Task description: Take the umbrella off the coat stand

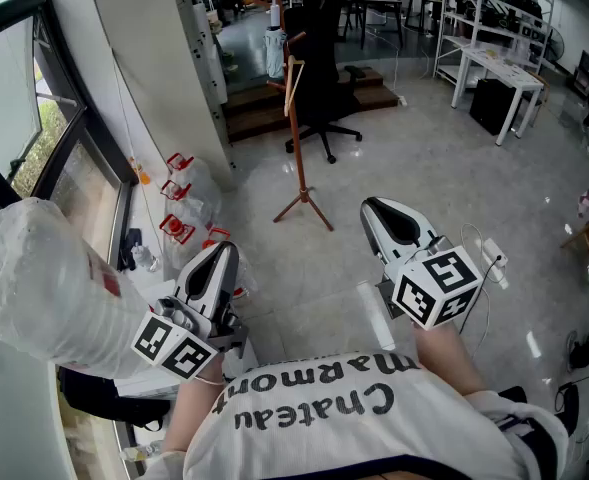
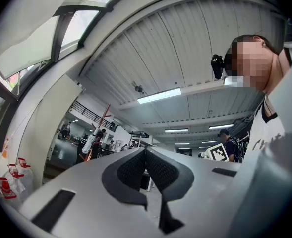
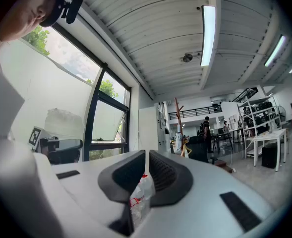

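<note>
Left gripper (image 2: 146, 152) with fingers pressed together and empty, wooden coat stand (image 2: 103, 125) far off at left, ceiling light (image 2: 159, 95) overhead

Open floor (image 1: 394, 168) runs unobstructed up to the near side of the coat stand (image 1: 298, 118). A black office chair (image 1: 326, 78) stands just behind it. Plastic bags (image 1: 189, 203) crowd the wall (image 1: 144, 58) on its left.

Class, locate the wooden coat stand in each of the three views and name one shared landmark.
Head view: coat stand upper centre, on the floor.
Left gripper view: coat stand far off, left of centre.
Right gripper view: coat stand just right of centre.
Shared: red-marked clear bags by the window.
</note>
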The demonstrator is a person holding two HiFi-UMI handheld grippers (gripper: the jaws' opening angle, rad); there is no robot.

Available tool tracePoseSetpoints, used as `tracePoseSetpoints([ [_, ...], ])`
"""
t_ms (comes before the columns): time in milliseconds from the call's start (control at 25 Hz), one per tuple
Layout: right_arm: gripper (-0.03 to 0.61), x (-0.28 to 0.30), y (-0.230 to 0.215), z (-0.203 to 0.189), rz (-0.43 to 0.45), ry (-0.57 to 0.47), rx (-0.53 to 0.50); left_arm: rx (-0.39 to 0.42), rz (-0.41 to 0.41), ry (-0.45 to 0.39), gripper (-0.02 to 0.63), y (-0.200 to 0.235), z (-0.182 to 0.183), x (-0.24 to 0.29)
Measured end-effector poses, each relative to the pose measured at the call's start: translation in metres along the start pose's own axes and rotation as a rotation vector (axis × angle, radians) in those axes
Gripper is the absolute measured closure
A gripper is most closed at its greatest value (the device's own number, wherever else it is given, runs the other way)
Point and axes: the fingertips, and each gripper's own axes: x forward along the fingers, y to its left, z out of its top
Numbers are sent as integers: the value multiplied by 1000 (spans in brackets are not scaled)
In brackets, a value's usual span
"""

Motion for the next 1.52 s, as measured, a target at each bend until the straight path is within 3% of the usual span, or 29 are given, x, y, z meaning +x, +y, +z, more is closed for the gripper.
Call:
tracePoseSetpoints([
  [360, 535, 7, 10, -19, -21, 24, 37, -31, -19, 26, 589, 10, -10, -12],
  [520, 535, 6, 22, -23, 16, -57, 163, -43, -55, 64, 589, 17, -25, -20],
  [600, 535, 6, 25, -40, 7, -36, 213, -61, -62, 87, 589, 20, -36, -26],
  [800, 535, 23, 32, -90, -52, 167, 126, -128, -63, 133, 590, 37, -58, -31],
  [1000, 535, 55, 30, -94, -35, 190, 82, -111, -40, 131, 589, 63, -65, -22],
  [1280, 535, 100, -27, -102, -30, 153, 101, -103, -29, 78, 589, 93, -74, 26],
  [1520, 535, 162, -82, -53, -5, 56, 98, -61, 8, 37, 589, 133, -54, 92],
])
